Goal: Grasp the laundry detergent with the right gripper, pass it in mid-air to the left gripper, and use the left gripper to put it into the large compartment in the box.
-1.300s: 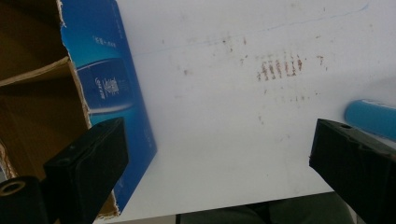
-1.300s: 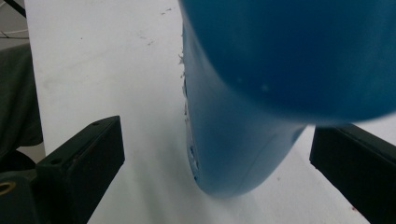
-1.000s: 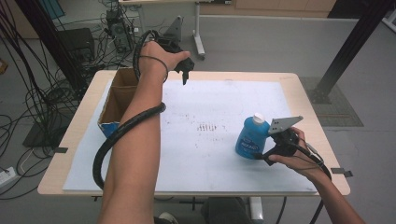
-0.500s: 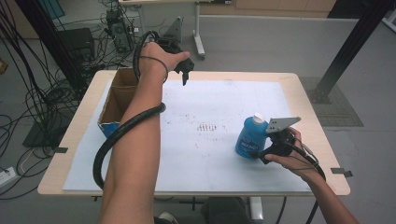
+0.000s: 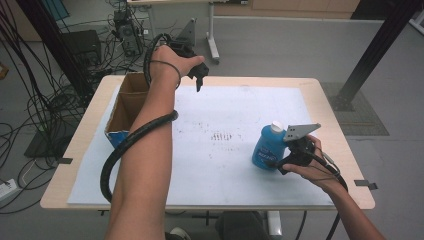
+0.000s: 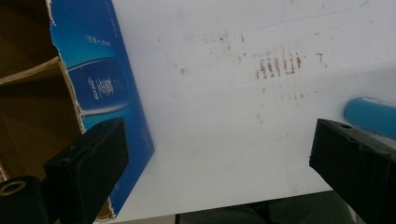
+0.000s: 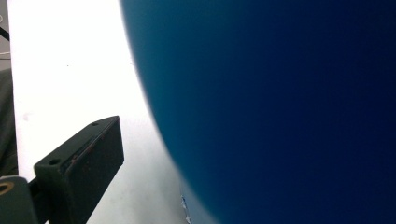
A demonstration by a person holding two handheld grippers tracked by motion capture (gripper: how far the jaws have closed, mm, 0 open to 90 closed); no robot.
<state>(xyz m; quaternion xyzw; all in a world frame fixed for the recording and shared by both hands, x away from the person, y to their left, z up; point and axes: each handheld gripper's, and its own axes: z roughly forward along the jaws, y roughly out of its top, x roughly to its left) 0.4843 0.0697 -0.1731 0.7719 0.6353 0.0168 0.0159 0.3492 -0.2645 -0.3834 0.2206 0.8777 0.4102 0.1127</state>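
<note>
A blue bottle (image 5: 267, 147) with a white cap stands upright on the white sheet (image 5: 235, 110) at the table's right. My right gripper (image 5: 279, 164) is low against the bottle's right side. In the right gripper view the bottle (image 7: 280, 102) looms very close, and one of the fingers (image 7: 79, 172) stands apart from it with white sheet between, so the gripper is open. My left gripper (image 5: 199, 80) hangs above the table's far edge, open and holding nothing, jaws pointing down. From the left gripper (image 6: 219, 163) view the bottle (image 6: 371, 116) shows at the right edge.
An open cardboard box (image 5: 125, 107) with a blue printed side (image 6: 102, 93) stands at the table's left. A patch of dark marks (image 5: 225, 136) lies mid-sheet. The left gripper's thick cable (image 5: 125, 150) trails over the left side. Cables and equipment crowd the floor beyond the wooden table rim (image 5: 330, 100).
The right hand has shifted slightly next to the bottle, which stays in place. The left arm has not moved.
</note>
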